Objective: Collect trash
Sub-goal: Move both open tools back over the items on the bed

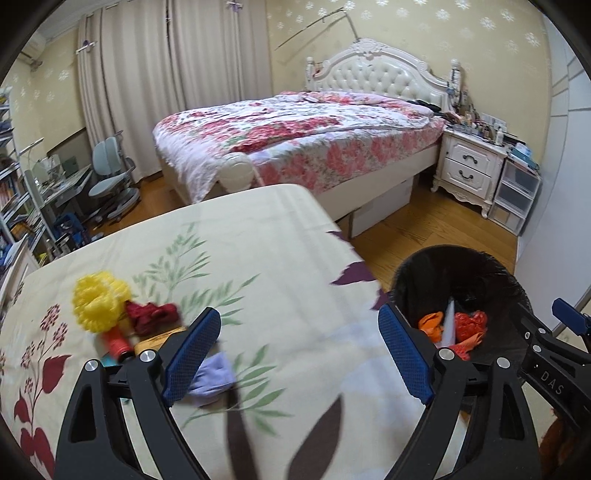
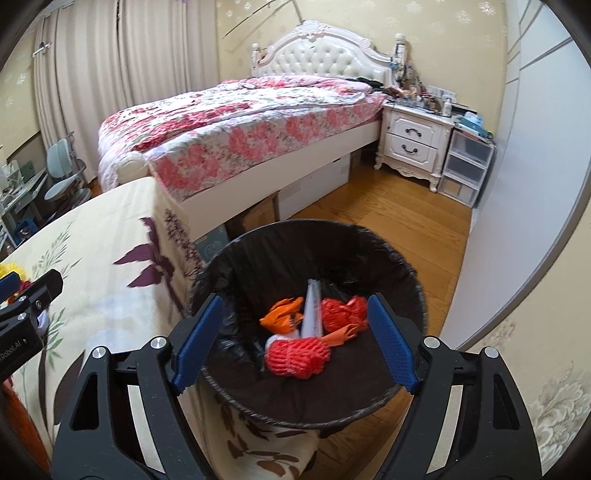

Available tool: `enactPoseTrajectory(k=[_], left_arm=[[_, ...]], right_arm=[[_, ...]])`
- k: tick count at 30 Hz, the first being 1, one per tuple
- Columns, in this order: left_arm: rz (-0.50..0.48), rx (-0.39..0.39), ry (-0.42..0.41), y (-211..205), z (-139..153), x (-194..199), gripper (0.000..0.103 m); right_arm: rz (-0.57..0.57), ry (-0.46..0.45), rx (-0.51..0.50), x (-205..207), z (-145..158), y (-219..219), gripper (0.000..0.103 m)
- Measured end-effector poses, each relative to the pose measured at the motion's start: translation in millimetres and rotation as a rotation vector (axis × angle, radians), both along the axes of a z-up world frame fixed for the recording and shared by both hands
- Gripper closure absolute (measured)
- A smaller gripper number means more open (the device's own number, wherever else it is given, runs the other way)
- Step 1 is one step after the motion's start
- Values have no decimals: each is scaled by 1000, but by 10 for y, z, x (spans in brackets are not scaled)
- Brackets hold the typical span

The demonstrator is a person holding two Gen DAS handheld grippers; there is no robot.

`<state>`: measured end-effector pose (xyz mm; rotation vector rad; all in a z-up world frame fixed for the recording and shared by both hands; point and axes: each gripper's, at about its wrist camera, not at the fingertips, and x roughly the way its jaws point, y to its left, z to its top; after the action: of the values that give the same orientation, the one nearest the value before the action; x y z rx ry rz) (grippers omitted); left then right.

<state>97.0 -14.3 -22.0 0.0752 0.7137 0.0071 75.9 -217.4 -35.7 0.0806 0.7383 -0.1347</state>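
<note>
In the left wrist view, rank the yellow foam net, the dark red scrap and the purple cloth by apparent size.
1. yellow foam net
2. purple cloth, partly hidden by a claw finger, so its rank against the next is unsure
3. dark red scrap

Bedroom. Pale yellow wallpaper [image 1: 424, 22] with white flower motifs. Full-length beige curtains [image 1: 166, 85] drawn across far left wall, daylight glowing through. Wooden plank floor [image 2: 388, 214], warm brown. Bed [image 1: 295, 136] with pink floral quilt, white tufted headboard [image 1: 373, 74]. White two-drawer nightstand [image 1: 469, 166] beside bed, top cluttered with small items. Clear plastic drawer unit [image 1: 517, 195] just right of nightstand. White wardrobe panel [image 2: 517, 166] along right edge. Grey-green desk chair [image 1: 110, 177] near curtains, beside cluttered desk [image 1: 62, 181]. Bookshelf [image 1: 11, 192] at far left. Air conditioner [image 1: 35, 46] high in left corner.
</note>
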Motion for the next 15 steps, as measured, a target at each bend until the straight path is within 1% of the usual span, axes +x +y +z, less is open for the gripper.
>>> enactPoseTrajectory(k=[6, 15], left_arm=[[72, 5, 9, 435, -22, -185, 16], [195, 25, 31, 1145, -107, -565, 16]], right_arm=[[82, 6, 8, -21, -13, 366, 25], [221, 31, 36, 24, -40, 995, 25]])
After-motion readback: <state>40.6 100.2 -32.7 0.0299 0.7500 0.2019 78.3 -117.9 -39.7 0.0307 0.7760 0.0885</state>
